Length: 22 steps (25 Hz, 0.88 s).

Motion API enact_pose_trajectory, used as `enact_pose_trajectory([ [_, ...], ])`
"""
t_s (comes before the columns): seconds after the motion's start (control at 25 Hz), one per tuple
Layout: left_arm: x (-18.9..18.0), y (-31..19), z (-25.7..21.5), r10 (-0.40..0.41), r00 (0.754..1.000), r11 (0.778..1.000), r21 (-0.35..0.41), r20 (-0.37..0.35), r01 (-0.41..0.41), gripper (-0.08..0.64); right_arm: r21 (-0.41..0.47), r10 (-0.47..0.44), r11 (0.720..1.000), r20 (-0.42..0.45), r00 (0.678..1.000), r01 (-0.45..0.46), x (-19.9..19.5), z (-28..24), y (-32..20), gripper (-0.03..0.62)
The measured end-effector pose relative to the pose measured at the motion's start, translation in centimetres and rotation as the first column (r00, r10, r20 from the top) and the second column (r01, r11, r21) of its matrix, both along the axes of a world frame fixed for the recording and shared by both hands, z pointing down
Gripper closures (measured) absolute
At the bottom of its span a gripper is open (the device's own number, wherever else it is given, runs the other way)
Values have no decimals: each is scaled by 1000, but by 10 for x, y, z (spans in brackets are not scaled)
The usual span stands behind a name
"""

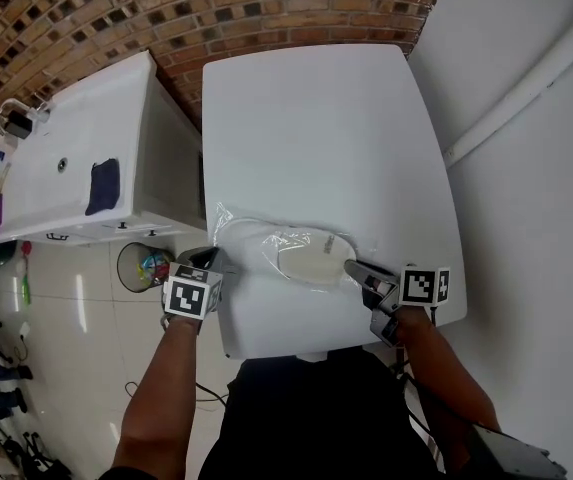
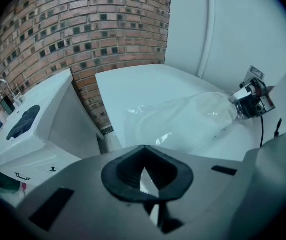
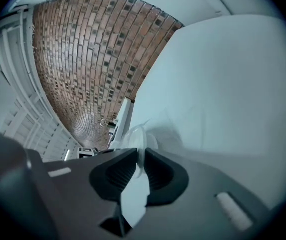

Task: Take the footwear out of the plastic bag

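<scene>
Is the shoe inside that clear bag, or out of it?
Inside. The head view shows the pale shoe lying within the clear plastic bag on the white table, with the film bulging around it.

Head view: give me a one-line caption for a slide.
The left gripper and right gripper each pinch an end of the clear plastic bag, pale footwear inside, on a white table.

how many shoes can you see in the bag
1: a pale shoe, sole up, inside the bag at the table's near edge. The white bulk beside it may be a second.
</scene>
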<state>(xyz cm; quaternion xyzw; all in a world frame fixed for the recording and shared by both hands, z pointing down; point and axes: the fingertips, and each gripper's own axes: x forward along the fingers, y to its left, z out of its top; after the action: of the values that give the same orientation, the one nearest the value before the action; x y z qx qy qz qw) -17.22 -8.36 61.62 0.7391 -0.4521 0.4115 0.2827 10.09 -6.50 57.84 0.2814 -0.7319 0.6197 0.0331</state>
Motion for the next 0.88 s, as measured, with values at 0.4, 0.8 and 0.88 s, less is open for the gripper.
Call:
enact_pose_trajectory([
  [0.4,37,-5,-34,111,994,989,105,-22,-109,551,16,-14,1000,-28,1000,15,7,-1,5,541],
  [0.8,101,0,-23,313,950,948,51,12,-313,414,27,-61,998,-22,998,61,-10,-3,9,541],
  [0.88,96,4,-19,310,950,949,47,27,-311,453,34,-75,997,-23,997,75,-13,-4,11,541],
])
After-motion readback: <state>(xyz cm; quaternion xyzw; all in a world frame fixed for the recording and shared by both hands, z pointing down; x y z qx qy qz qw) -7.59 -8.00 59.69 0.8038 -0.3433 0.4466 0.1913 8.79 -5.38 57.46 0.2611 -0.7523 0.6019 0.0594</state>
